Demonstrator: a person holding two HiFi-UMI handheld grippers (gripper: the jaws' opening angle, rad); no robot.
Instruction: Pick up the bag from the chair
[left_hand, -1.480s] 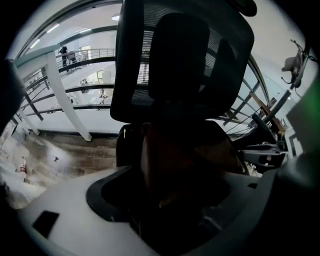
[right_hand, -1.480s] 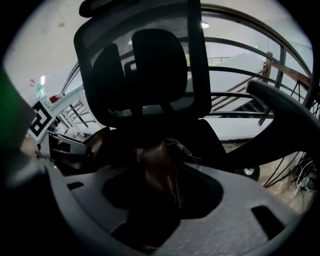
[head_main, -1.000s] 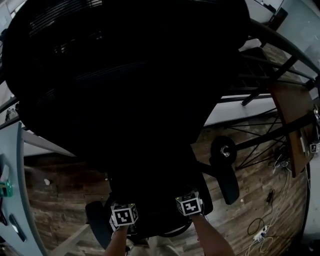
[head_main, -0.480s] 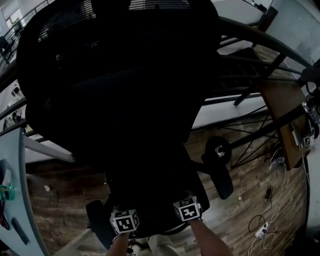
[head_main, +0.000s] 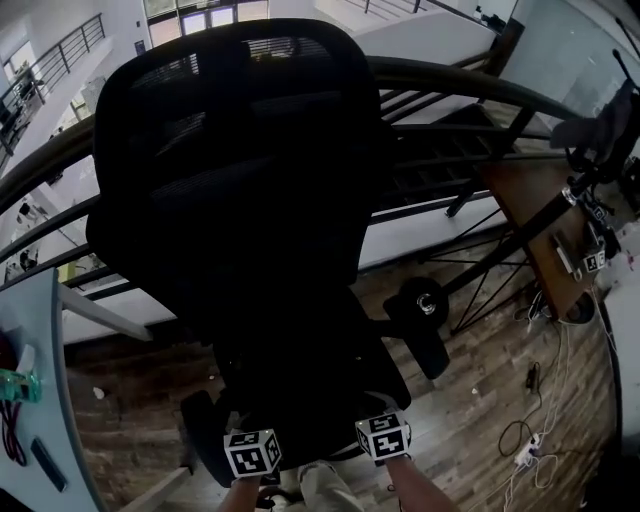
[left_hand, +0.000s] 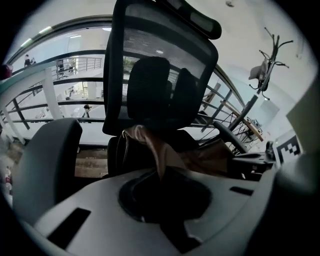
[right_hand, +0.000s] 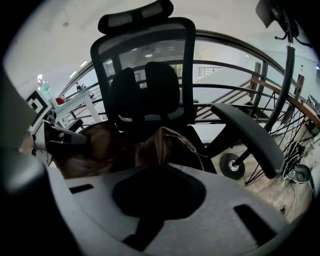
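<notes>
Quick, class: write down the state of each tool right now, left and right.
Left tool: shut on the brown bag.
Right tool: jaws have just been closing; now shut on the brown bag.

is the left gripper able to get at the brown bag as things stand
Yes, it looks so: the left gripper has its jaws shut on a fold of the brown bag, in front of the chair, with nothing in the way.

Cables (head_main: 512, 432) trail over the wood floor (head_main: 480, 400) near a dark curved railing (head_main: 470, 82)
</notes>
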